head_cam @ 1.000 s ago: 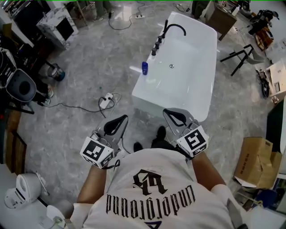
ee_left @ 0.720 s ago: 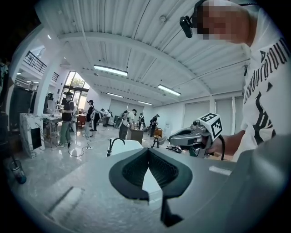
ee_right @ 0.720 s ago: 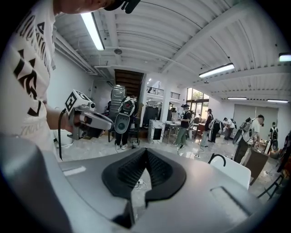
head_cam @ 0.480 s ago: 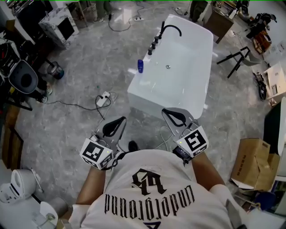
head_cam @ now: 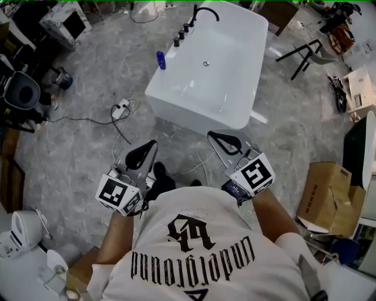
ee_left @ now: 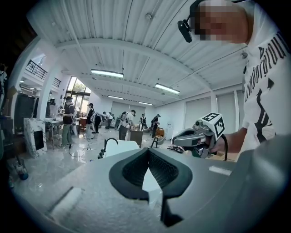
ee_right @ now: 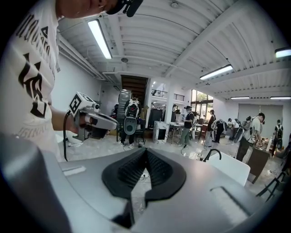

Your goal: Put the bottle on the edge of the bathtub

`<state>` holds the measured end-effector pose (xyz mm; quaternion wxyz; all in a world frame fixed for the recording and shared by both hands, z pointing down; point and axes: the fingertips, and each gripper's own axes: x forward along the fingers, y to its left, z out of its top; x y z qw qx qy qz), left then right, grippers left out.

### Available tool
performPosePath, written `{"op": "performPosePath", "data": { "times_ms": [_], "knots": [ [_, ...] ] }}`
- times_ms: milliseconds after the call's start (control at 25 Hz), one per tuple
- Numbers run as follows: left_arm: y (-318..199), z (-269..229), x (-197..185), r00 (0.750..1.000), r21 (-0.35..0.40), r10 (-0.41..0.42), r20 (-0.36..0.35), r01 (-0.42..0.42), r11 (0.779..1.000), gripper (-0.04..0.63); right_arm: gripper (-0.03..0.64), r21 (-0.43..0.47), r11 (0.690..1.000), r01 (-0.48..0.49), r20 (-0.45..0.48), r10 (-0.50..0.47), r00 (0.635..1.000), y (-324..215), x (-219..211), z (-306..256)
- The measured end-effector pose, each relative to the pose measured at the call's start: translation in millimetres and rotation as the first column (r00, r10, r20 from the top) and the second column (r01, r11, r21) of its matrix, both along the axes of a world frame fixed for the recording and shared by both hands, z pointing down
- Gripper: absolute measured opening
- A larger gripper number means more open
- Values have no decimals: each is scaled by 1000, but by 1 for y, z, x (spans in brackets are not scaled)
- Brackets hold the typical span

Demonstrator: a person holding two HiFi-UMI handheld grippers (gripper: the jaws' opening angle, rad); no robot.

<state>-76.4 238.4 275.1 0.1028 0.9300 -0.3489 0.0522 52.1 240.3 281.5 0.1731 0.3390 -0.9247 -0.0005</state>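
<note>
The bottle [head_cam: 160, 60] is showing as a small, deep-blue container, standing upright; it is too small in the head view to make out a label or cap. It is sitting on the near-left rim of the white bathtub [head_cam: 176, 109], just beside the row of black tap knobs [head_cam: 181, 34] and short of the curved black faucet [head_cam: 204, 10] that is arching over the basin. Both grippers are well apart from it.

The bathtub's basin is showing smooth white walls and a round drain [head_cam: 205, 63] at its floor. To the person's right, a cardboard box [head_cam: 326, 197] is lying on the grey floor with its flaps loose; what is in it cannot be told.

The left gripper [head_cam: 150, 147] is hovering over the floor in front of the person, its jaws pressed together at the tips with nothing between them. The right gripper [head_cam: 214, 136] is hanging level with it, closer to the tub's near end, its jaws also meeting at the tips and gripping nothing. A white power strip [head_cam: 120, 107] with its cable is lying on the floor left of the tub.
</note>
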Motion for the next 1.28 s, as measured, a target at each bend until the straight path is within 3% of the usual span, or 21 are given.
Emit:
{"op": "performPosePath", "data": {
  "times_ms": [360, 720, 1280],
  "knots": [
    [61, -1, 67, 1000, 24, 6, -1, -6, 1000, 6, 2, 23, 999, 37, 20, -38, 999, 72, 60, 3],
    [93, -2, 81, 1000, 19, 5, 8, -5, 1000, 6, 2, 25, 997, 73, 55, -74, 996, 107, 63, 1],
    [81, 1, 84, 1000, 6, 29, -8, -29, 1000, 6, 2, 30, 996, 87, 55, -89, 995, 95, 56, 1]
  ]
}}
